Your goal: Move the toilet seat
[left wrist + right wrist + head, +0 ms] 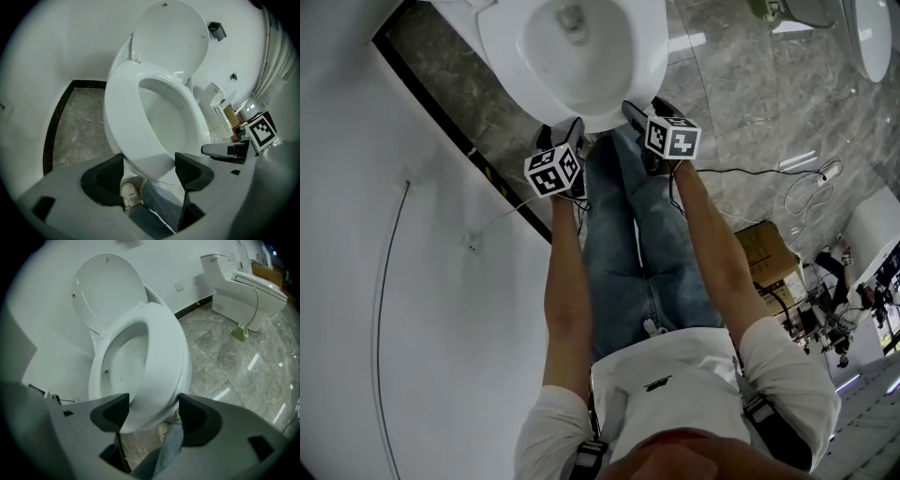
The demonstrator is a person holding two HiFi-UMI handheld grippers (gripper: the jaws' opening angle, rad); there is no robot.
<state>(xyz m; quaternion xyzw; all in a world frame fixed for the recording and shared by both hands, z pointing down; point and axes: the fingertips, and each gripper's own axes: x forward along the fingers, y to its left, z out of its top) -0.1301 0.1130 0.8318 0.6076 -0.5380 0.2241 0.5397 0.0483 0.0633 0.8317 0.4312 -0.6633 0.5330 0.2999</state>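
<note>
A person in blue jeans [623, 253] stands at a toilet with a gripper in each hand. The jaws of the left gripper [150, 161] and the right gripper [149, 409] both stand wide apart. The front lip of the white oval plastic toilet seat [123, 117] shows in each gap, and neither pair of pads appears to press on it. The seat lies down on the white ceramic bowl [572, 47], with the round white lid [171, 37] standing upright behind it. Since nothing is clamped, the move looks either unstarted or just finished; which one cannot be told. Across the grey marble floor [234, 357] stands a second white toilet [243, 287]. No brand or wording can be read: the gripper cubes carry only black-and-white square markers [672, 139], and a small dark mark on the white T-shirt [675, 375] is too small to make out.
</note>
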